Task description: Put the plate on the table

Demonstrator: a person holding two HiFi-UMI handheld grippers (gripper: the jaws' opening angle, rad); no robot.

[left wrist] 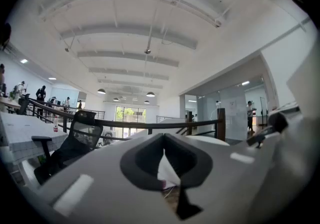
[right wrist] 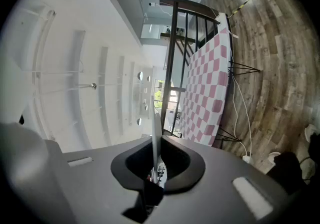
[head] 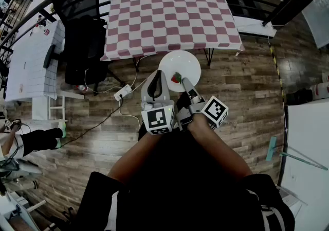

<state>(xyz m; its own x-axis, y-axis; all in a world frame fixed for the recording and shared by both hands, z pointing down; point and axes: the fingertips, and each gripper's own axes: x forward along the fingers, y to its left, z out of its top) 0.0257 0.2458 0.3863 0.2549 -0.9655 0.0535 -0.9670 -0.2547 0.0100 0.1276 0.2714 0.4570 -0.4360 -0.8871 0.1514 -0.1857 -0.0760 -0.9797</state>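
The white plate (head: 181, 61) hangs mid-frame over the floor, just below the checked counter (head: 169, 16). The right tongs (head: 185, 82) pinch its near rim; the left tongs (head: 157, 76) are closed on nothing beside it. It is probably stiff, slick and breakable, so grip deep on the rim.

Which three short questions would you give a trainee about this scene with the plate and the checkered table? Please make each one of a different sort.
1. True or false: the plate already lies on the checkered table.
2. What is clamped on the rim of the plate?
A) a bare hand
B) the right gripper
C) nothing
3. Fill in the missing word: the plate is held in the air in front of the table, above the wooden ____.

Key: 1 false; 2 B; 3 floor.
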